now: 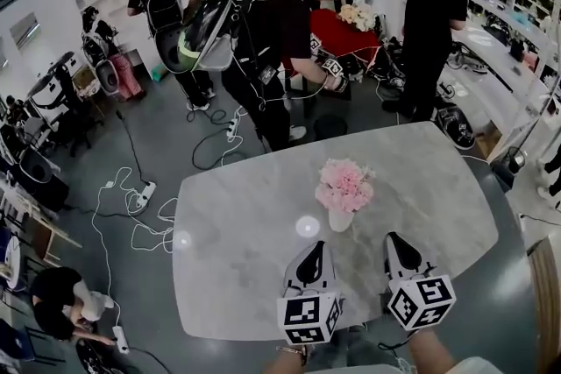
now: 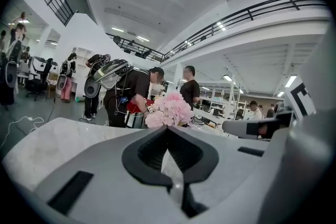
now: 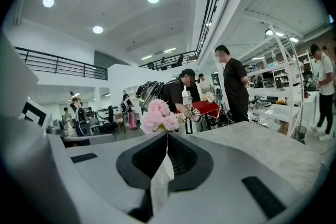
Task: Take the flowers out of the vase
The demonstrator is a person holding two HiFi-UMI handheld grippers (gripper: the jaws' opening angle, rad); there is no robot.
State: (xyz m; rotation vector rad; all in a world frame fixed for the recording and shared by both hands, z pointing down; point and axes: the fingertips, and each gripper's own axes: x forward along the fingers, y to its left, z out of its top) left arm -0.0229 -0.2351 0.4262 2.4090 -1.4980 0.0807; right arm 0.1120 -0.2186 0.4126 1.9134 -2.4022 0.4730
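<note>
A bunch of pink flowers point(image 1: 344, 186) stands upright in a small white vase point(image 1: 340, 220) near the middle of a marble table point(image 1: 237, 223). My left gripper point(image 1: 316, 251) hovers just below and left of the vase, jaws shut and empty. My right gripper point(image 1: 394, 243) hovers just right of the vase, also shut and empty. In the left gripper view the flowers point(image 2: 169, 109) rise beyond the shut tips point(image 2: 168, 128). The right gripper view has the pink flowers point(image 3: 157, 116) just past its shut tips point(image 3: 167, 134). The vase is hidden in both gripper views.
Several people stand beyond the table's far edge; one bends over a red-covered stand point(image 1: 346, 35) holding another bouquet point(image 1: 358, 13). Cables and power strips point(image 1: 140, 197) lie on the floor at left. Workbenches point(image 1: 504, 57) line the right side.
</note>
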